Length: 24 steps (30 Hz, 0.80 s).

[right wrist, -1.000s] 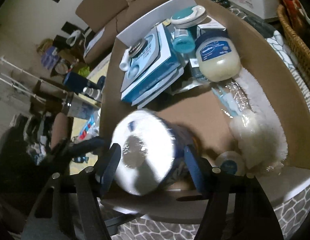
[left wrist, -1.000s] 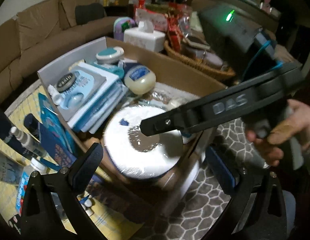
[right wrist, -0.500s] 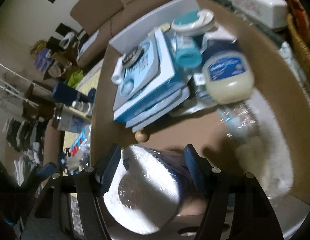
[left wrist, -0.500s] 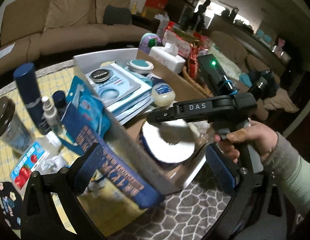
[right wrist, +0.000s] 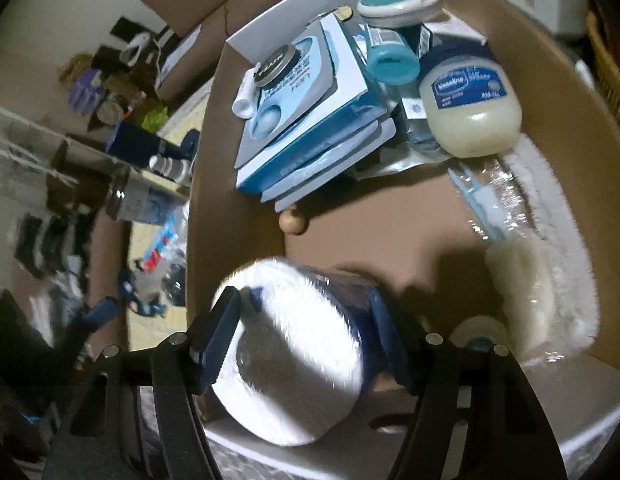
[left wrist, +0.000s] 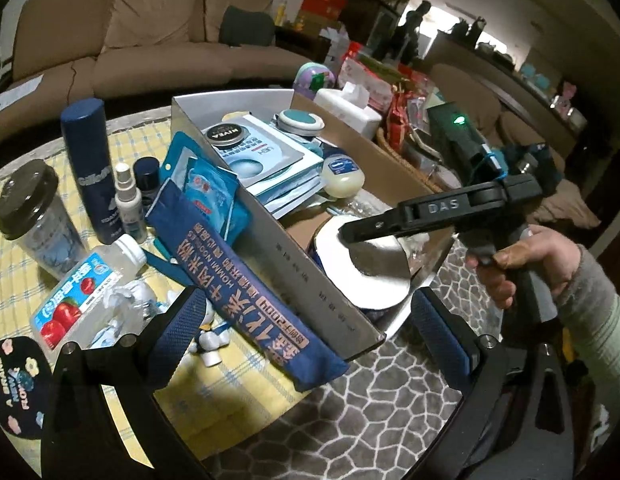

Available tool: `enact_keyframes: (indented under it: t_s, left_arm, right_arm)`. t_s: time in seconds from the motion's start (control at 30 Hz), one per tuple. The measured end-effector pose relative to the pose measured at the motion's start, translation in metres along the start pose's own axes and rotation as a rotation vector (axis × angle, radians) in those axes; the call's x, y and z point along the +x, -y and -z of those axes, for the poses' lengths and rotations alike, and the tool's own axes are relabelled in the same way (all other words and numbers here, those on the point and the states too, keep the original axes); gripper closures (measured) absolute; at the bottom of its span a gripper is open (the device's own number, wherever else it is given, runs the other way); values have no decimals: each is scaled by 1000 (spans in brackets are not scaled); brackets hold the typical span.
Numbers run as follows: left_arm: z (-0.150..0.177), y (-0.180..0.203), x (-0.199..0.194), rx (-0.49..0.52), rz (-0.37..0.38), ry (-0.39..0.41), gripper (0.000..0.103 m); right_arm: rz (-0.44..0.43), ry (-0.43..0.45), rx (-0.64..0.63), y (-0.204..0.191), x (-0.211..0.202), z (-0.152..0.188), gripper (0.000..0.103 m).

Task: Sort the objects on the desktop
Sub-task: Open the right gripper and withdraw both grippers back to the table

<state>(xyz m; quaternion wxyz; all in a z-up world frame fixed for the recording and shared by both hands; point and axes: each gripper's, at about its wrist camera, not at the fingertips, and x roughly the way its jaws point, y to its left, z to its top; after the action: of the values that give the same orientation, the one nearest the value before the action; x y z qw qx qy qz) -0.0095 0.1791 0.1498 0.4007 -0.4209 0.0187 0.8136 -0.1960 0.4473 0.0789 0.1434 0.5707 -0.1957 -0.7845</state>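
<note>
The right tool point(right wrist: 306, 344) is clamped on a paper roll point(right wrist: 294, 352), low inside the box point(left wrist: 329, 300). The left tool point(left wrist: 306, 340) hangs apart, holding nothing. Bottles point(left wrist: 90, 168) and packets point(left wrist: 246, 280) beyond it likely remain unsorted.

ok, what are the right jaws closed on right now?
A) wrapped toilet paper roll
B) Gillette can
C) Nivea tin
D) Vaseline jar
A: the right gripper has its jaws on either side of the wrapped toilet paper roll over the near end of the cardboard box; the Vaseline jar and Nivea tin lie farther in, untouched.
</note>
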Motion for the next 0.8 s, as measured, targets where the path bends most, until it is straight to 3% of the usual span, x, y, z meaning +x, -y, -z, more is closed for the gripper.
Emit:
enact_keyframes:
  t_s: [0.1, 0.2, 0.33, 0.5, 0.67, 0.8]
  left_arm:
    - [2, -3, -15, -3, -21, 16, 0]
    - [5, -9, -33, -10, -51, 37, 0]
    - [18, -23, -61, -37, -86, 59, 0]
    - [52, -59, -105, -88, -163, 82, 0]
    - [88, -94, -129, -108, -285, 50, 0]
    - [113, -123, -145, -146, -325, 44, 0]
  right_arm:
    - [38, 77, -39, -12, -26, 6, 32]
    - [59, 161, -85, -29, -56, 15, 20]
    - [55, 238, -136, -60, -82, 34, 12]
    - [42, 249, -199, -101, -82, 59, 6]
    - [18, 226, -252, -143, -55, 80, 5]
    - [1, 202, -283, -169, -27, 92, 5]
